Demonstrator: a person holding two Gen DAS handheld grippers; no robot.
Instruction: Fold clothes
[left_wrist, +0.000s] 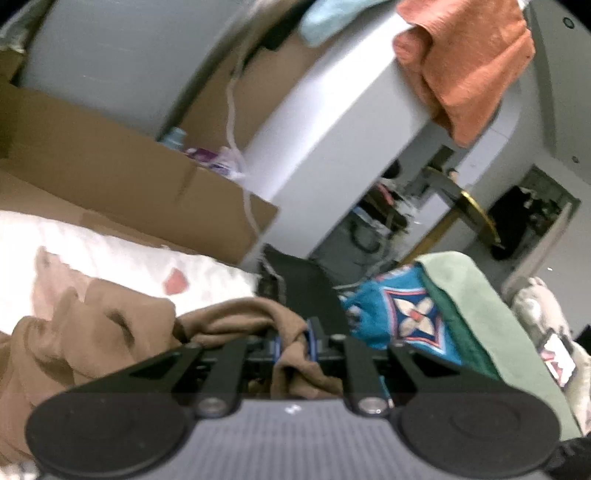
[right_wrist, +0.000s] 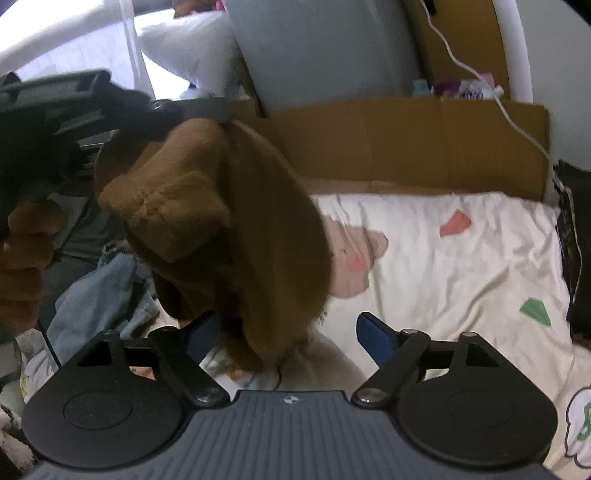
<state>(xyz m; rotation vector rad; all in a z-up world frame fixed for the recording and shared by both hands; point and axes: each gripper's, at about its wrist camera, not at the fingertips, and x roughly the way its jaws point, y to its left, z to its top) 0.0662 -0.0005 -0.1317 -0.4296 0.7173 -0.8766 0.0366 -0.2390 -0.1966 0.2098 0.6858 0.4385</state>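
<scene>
White bedding (left_wrist: 122, 254) printed with small pink shapes fills the lower left of the left wrist view, with a flattened cardboard sheet (left_wrist: 122, 173) along its far edge and a grey cabinet (left_wrist: 332, 122) beyond; an orange towel (left_wrist: 469, 62) hangs over the cabinet's top corner, and a teal patterned cloth (left_wrist: 399, 314) lies beside a green blanket (left_wrist: 476, 306) on the right. Low in this view the left gripper (left_wrist: 293, 341) has its blue pads drawn close together, pinching a fold of the brown garment (left_wrist: 110, 325); the rest of that garment trails off to the left over the bedding; the picture is blurred, so how much cloth sits in the pinch is hard to tell.

From the right wrist view the same bedding (right_wrist: 461, 266) spreads to the right, marked with pink and green shapes, and the cardboard (right_wrist: 406, 147) stands behind it with a white cable (right_wrist: 517, 122) draped across; a pale blue cloth (right_wrist: 99, 295) lies at the lower left. The brown garment (right_wrist: 221, 221) hangs in a bunched mass from the left gripper (right_wrist: 225, 116), which a hand (right_wrist: 26, 251) holds at the left edge. The right gripper (right_wrist: 291, 332) has its fingers (right_wrist: 376, 336) spread wide; the garment's lower edge droops between them, nearer the left finger, and neither pad presses on it.
</scene>
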